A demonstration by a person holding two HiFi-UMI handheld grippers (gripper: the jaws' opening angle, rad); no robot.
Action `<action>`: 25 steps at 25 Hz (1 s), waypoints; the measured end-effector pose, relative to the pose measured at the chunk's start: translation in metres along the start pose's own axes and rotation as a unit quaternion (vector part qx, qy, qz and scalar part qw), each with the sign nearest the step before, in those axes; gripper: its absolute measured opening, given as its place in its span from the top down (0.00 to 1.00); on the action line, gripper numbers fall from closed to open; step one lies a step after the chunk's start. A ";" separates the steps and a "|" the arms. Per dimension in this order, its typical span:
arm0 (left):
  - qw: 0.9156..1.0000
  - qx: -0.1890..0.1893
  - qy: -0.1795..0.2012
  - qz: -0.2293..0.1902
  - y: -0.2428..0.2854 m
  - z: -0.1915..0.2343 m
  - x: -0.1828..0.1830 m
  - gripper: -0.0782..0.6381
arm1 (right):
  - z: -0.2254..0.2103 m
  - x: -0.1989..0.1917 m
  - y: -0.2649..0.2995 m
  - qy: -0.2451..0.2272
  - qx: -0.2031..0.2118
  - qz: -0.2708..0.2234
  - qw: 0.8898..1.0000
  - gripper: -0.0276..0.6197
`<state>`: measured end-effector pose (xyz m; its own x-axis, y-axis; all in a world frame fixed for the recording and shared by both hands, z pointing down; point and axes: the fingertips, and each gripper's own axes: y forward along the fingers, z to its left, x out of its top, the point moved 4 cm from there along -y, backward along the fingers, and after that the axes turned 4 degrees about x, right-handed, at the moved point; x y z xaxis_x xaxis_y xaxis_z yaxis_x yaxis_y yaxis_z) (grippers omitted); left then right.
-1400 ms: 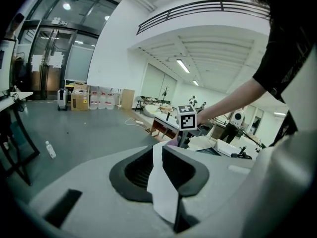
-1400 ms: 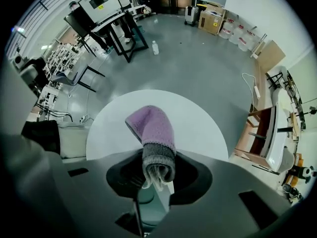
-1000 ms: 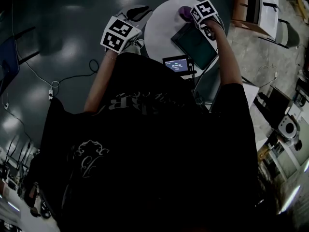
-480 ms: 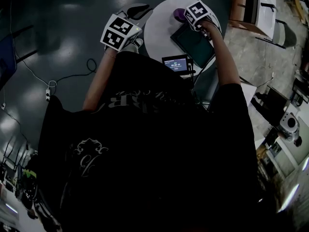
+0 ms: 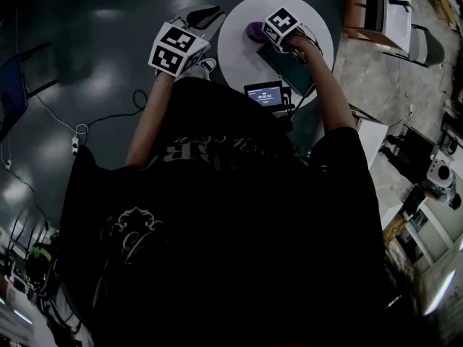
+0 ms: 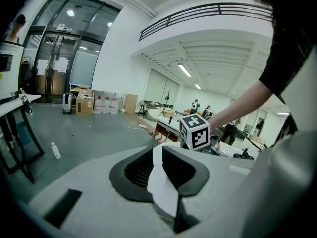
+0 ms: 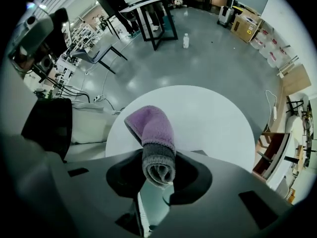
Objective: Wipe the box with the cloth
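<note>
In the right gripper view, my right gripper (image 7: pixel 157 175) is shut on a rolled purple and grey cloth (image 7: pixel 151 128) whose free end sticks out over the round white table (image 7: pixel 213 123). Under the jaws lies the dark box's greenish top (image 7: pixel 150 202). In the head view the right gripper (image 5: pixel 269 31) holds the cloth (image 5: pixel 255 31) at the far left corner of the box (image 5: pixel 279 61), which the forearm partly hides. My left gripper (image 5: pixel 195 20) hovers at the table's left edge (image 5: pixel 228 49), away from the box. It is open (image 6: pixel 157 167), with nothing between its jaws.
A small device with a lit screen (image 5: pixel 264 94) stands at the table's near edge. Cables (image 5: pixel 79 129) trail on the dark floor to the left. Chairs and white tables (image 5: pixel 394 13) stand to the right. The right gripper's marker cube (image 6: pixel 194 131) shows in the left gripper view.
My right gripper has slid the cloth left and farther away across the box toward its far left corner. The left gripper has stayed about where it was.
</note>
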<state>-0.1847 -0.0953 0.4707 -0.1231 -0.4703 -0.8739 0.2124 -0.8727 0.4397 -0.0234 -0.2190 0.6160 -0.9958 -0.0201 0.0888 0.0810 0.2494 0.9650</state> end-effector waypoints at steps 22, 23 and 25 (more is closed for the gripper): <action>0.999 -0.029 0.016 0.015 0.024 -0.002 -0.003 0.82 | 0.031 -0.002 0.007 0.094 0.066 -0.109 0.987 0.80; 0.999 -0.034 0.019 0.017 0.027 -0.002 -0.002 0.82 | 0.030 -0.002 0.000 0.109 0.066 -0.128 0.983 0.80; 0.998 -0.046 0.027 0.020 0.034 -0.003 0.002 0.82 | 0.029 -0.002 -0.014 0.138 0.067 -0.170 0.973 0.80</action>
<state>-0.1750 -0.1254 0.4832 -0.0608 -0.4939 -0.8674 0.3043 -0.8368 0.4551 -0.0234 -0.1943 0.5955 -0.9133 -0.3785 -0.1503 -0.2766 0.3058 0.9110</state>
